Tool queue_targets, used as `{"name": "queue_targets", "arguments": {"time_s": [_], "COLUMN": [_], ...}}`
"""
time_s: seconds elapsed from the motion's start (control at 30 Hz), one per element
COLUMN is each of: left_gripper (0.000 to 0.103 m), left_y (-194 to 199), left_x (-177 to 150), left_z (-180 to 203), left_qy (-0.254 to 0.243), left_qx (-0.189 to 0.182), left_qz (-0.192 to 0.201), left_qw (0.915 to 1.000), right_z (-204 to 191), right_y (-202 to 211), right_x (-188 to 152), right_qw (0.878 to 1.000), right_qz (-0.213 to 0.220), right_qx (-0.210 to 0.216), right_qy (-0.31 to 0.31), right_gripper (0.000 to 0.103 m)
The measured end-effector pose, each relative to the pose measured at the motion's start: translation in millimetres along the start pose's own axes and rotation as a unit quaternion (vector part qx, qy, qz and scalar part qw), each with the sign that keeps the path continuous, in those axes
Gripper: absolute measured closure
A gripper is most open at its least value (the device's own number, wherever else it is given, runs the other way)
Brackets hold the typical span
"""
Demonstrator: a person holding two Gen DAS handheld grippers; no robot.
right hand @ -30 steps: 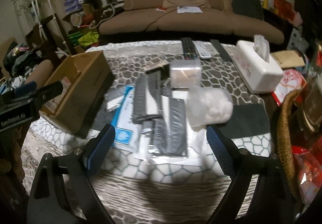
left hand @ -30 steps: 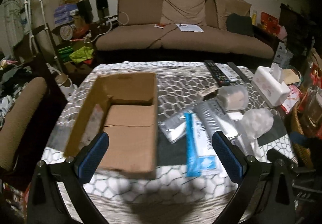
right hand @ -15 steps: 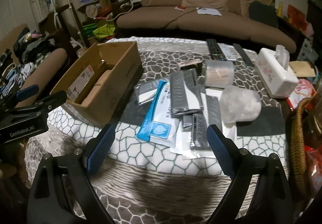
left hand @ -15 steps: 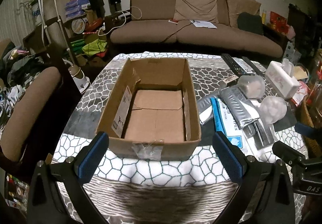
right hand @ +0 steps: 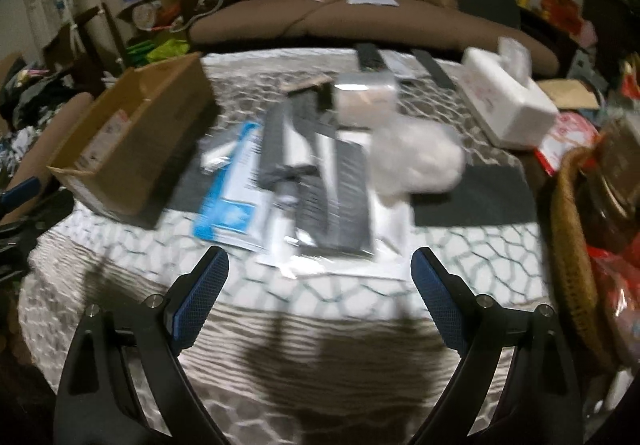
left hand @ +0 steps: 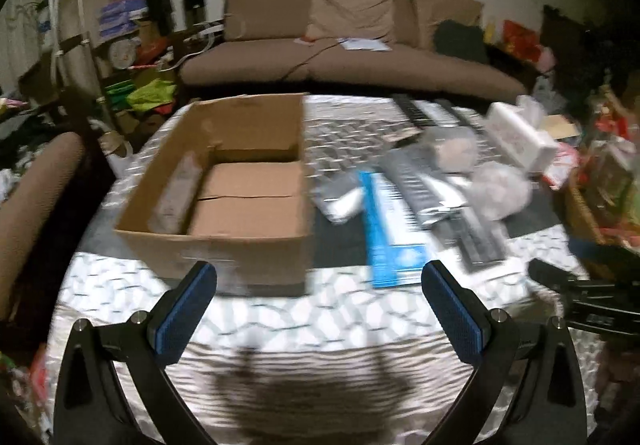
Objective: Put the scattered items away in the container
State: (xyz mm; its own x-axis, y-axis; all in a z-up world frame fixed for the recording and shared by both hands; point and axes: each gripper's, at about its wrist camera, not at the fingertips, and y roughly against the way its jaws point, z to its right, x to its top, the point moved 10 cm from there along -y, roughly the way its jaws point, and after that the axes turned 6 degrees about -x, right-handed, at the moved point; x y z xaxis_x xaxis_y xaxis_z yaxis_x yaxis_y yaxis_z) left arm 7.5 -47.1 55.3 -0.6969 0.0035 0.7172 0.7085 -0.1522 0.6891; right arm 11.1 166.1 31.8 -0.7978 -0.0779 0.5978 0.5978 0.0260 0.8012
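Observation:
An open, empty cardboard box (left hand: 240,185) sits on the patterned table; it also shows at the left of the right wrist view (right hand: 136,133). Right of it lie scattered items: a blue-and-white packet (left hand: 390,229) (right hand: 236,197), grey foil pouches (left hand: 416,181) (right hand: 320,181), a clear bag of white fluff (left hand: 500,185) (right hand: 416,161) and a clear tub (right hand: 366,97). My left gripper (left hand: 320,309) is open and empty, short of the box's near wall. My right gripper (right hand: 318,293) is open and empty, short of the pouches.
A white tissue box (right hand: 508,101) and remote controls (right hand: 372,57) lie at the table's far right. A wicker basket (right hand: 572,237) stands off the right edge. A brown sofa (left hand: 344,45) is behind, a chair (left hand: 32,205) at left.
Both views have shifted and are blurred with motion. The left gripper has swung right and lower, so the box sits further left. The right gripper has moved closer to the pouches.

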Motion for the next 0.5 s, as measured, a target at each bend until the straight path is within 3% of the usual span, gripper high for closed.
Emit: {"name": "queue_targets", "arguments": {"time_s": [0.23, 0.5], "left_gripper": [0.000, 0.000], "left_y": [-34.5, -99.2], "left_x": [11.1, 24.5], "left_z": [63.2, 83.8], "left_qy": [-0.037, -0.016], "left_qx": [-0.046, -0.055], "left_qz": [-0.016, -0.060], "left_qw": [0.9981, 0.9966], "right_z": [40.9, 24.2], "right_y": [-10.9, -29.9], "right_x": [-16.1, -11.6], "right_qw": [0.999, 0.997], "right_qz": [-0.007, -0.005], "right_qx": [0.015, 0.072], "right_qy": [-0.032, -0.026], "right_gripper": [0.011, 0.011]}}
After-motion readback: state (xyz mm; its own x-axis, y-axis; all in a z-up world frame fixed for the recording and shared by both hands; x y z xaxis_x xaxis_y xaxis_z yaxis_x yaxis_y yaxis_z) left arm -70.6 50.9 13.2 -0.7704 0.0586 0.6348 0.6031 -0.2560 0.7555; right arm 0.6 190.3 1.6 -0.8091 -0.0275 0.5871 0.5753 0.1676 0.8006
